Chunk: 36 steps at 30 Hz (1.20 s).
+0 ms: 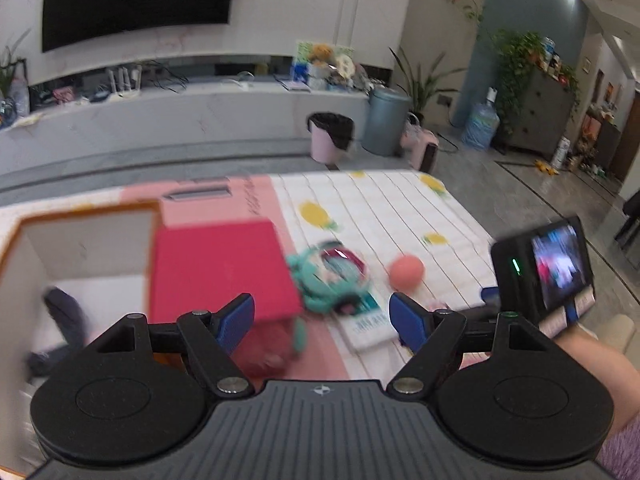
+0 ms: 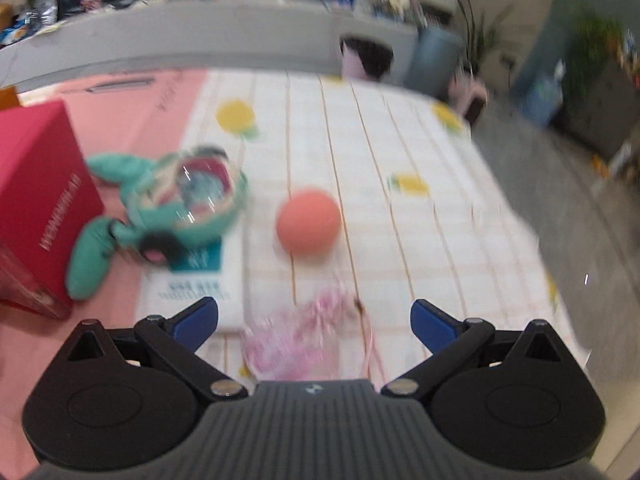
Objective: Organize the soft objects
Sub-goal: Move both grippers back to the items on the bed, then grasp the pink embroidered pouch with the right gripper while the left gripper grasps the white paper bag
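A teal plush pouch (image 1: pixel 328 276) (image 2: pixel 188 204) with a clear window lies on the mat beside a red box (image 1: pixel 218 268) (image 2: pixel 38 204). A salmon ball (image 1: pixel 406 272) (image 2: pixel 308 220) rests to its right. A pink fuzzy thing (image 2: pixel 292 340) lies just before my right gripper (image 2: pixel 314 320), which is open and empty above it. My left gripper (image 1: pixel 322 318) is open and empty, hovering near the red box's corner. An open white box (image 1: pixel 84 256) at the left holds a dark soft item (image 1: pixel 64 312). The right gripper's body (image 1: pixel 544 268) and a hand show at the right.
A white-and-teal booklet (image 1: pixel 368 326) (image 2: pixel 196 288) lies under the pouch. The pineapple-print mat (image 2: pixel 400 152) covers the table. Beyond it stand a pink bin (image 1: pixel 330 136), a grey bin (image 1: pixel 386 120) and a water jug (image 1: pixel 482 124) on the floor.
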{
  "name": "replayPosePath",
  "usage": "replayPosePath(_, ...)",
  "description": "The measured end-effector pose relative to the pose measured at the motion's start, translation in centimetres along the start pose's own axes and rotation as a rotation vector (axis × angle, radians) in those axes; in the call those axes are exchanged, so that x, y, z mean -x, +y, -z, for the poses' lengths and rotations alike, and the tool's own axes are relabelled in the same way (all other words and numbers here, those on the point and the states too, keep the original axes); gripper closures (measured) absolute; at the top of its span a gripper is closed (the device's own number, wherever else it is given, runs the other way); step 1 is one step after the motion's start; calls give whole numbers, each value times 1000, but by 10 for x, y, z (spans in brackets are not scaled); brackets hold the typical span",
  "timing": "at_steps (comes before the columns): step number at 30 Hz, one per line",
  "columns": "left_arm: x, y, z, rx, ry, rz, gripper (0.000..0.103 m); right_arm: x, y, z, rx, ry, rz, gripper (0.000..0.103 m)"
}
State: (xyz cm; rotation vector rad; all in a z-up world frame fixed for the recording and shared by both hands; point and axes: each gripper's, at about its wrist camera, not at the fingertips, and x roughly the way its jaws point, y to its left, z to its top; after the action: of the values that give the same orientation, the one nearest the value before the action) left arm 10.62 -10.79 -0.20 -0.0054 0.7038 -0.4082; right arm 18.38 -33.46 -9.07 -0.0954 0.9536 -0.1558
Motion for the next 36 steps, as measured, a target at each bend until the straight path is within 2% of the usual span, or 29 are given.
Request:
replayPosePath(4, -7, -20, 26, -67, 27, 73, 13, -11, -9, 6, -19, 25, -35, 3)
replayPosePath(6, -12, -24, 35, -58, 17, 86, 13, -14, -14, 6, -44, 39, -37, 5)
replayPosePath(8, -17, -30, 41, -59, 19, 105, 13, -16, -17, 6, -56, 46, -47, 13)
replayPosePath(10, -20, -35, 47, -72, 5, 123, 13, -17, -15, 5, -45, 48, -48, 13)
replayPosePath(12, -19, -41, 54, -97, -29, 108, 13, -17, -13, 6, -26, 51, -56, 16)
replayPosePath(14, -24, -48, 59, -130, -38, 73, 13, -21, -11, 5, -27, 72, -65, 24)
replayPosePath(19, -34, -56, 69, -159, -27, 56, 13, -32, -13, 3, -57, 106, -81, 26)
replayPosePath(21, -36, -59, 72, -162, -29, 36, 13, -33, -16, 3, -66, 100, -95, 37)
replayPosePath(22, -38, -61, 73, -164, -25, 26, 13, -34, -18, 2, -61, 109, -93, 48)
replayPosePath(24, -39, -62, 74, -154, -21, 23, 13, -36, -24, 3, -50, 125, -49, 47)
replayPosePath(28, -43, -66, 73, -133, -8, 30, 13, -34, -39, 8, -61, 149, -40, 49)
replayPosePath(30, -47, -69, 72, -124, -10, 29, 13, -32, -42, 11, -32, 154, 1, 49)
replayPosePath(33, -57, -72, 70, -95, -24, 82, 13, -33, -43, 14, 16, 153, 74, 49)
replayPosePath(36, -71, -80, 69, -110, -50, 86, 13, -34, -54, 12, -29, 167, 60, 49)
